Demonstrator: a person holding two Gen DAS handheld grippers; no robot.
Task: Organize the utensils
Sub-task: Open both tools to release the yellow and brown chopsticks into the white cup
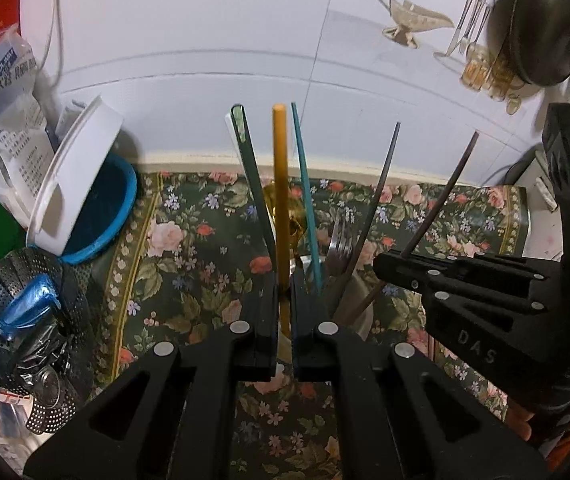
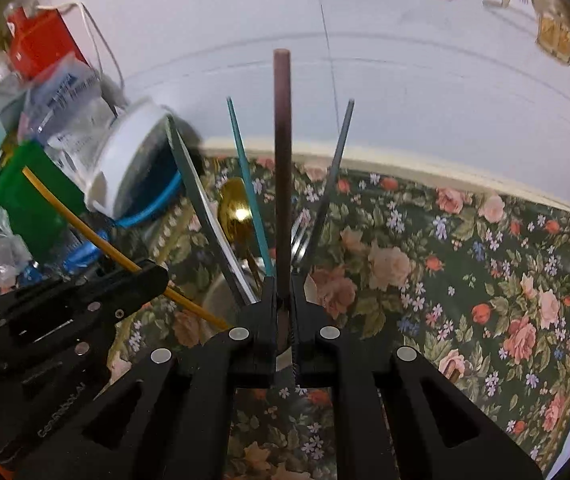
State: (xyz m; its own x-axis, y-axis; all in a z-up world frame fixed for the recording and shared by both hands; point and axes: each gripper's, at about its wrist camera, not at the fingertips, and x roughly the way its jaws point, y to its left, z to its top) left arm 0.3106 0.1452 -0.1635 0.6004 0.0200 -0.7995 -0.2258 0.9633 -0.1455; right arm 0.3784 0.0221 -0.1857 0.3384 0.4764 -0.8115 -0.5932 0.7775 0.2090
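My left gripper (image 1: 283, 284) is shut on a yellow chopstick (image 1: 279, 168) that stands upright between its fingers. Just beyond it a metal cup (image 1: 359, 300) holds a green-handled knife (image 1: 251, 168), a teal chopstick (image 1: 305, 192), a fork (image 1: 341, 240) and a grey chopstick (image 1: 383, 184). My right gripper (image 2: 283, 284) is shut on a dark brown chopstick (image 2: 282, 152), also upright, close over the same cup (image 2: 221, 292). A gold spoon (image 2: 237, 204) shows behind the knife (image 2: 201, 208). Each gripper appears in the other's view, the right gripper (image 1: 389, 264) and the left gripper (image 2: 153, 276).
A floral tablecloth (image 2: 465, 264) covers the table up to a white tiled wall. At the left, a white lid leans on a blue bowl (image 1: 97, 208), with a perforated steamer basket (image 1: 33, 320) and packets nearby. A dark pan (image 1: 541, 28) hangs at the upper right.
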